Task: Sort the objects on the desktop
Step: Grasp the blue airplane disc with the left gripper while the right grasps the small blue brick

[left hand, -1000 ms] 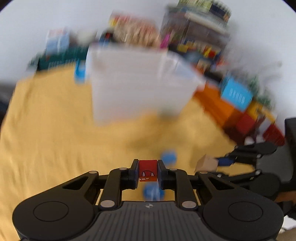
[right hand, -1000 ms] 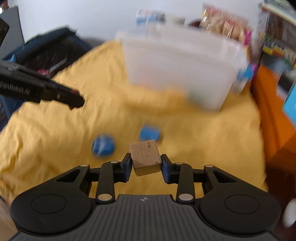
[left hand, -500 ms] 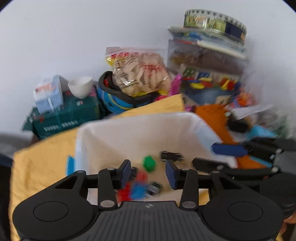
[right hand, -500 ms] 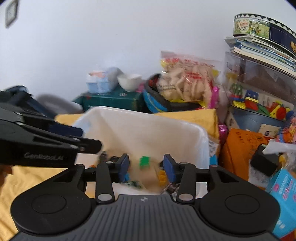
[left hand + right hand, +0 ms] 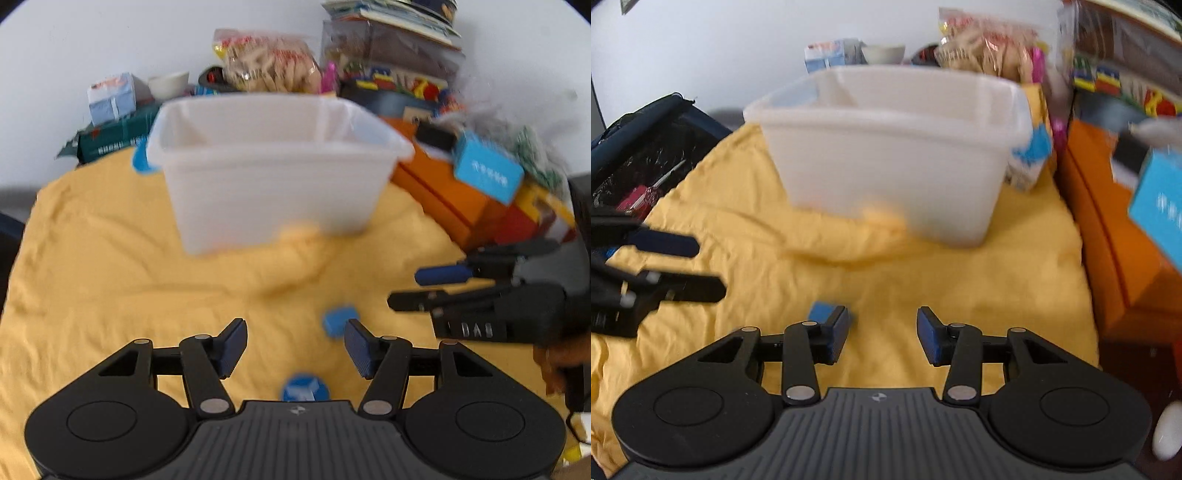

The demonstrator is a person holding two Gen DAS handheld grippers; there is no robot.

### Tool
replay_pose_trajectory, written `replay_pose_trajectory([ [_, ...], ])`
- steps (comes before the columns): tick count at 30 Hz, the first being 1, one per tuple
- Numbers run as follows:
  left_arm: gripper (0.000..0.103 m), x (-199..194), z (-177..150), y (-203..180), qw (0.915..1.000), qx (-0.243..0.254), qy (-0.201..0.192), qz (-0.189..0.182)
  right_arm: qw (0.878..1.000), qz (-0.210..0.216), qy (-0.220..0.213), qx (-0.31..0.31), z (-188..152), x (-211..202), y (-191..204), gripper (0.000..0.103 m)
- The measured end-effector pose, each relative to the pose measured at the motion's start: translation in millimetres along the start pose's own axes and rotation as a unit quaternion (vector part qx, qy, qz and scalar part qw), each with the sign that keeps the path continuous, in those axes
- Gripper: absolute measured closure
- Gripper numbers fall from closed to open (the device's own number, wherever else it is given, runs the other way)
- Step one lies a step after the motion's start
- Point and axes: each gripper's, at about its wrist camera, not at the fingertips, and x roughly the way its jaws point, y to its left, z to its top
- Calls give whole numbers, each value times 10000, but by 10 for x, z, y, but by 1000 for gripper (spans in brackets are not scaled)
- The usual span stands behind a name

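Both hand-held grippers are hovering wide and empty over the yellow-clothed tabletop (image 5: 92, 280): the left hand-held gripper (image 5: 295, 345) above a round blue piece (image 5: 304, 387), the right hand-held gripper (image 5: 882, 334) beside a blue block (image 5: 822, 310), probably lining up pickups for the far white bin (image 5: 273, 177).

Right gripper (image 5: 424, 290) body reads "DAB"; nothing else legible.
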Motion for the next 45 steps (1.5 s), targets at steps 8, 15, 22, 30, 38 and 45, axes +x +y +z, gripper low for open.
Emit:
replay_pose_trajectory([
  [8,41,53,-257,-3,9991,-376,171,118,9995,38,228,-220,-229,15,97,58],
  [15,41,153,-261,-50,9988,-459,187,41,9993,9,263,-271,-297,-5,135,56],
  [22,41,291,-316,-75,9984,-428,361,-106,9994,-86,288,-147,-370,-52,131,55],
  [30,41,330,-328,-90,9984,-295,406,-252,9993,-211,323,30,-389,-88,87,53],
  [38,41,242,-397,84,9977,-441,386,-332,9996,-191,181,-134,-308,-97,187,55],
  [45,41,354,-366,25,9977,-258,466,-417,9995,-89,240,-169,-292,-10,290,59],
])
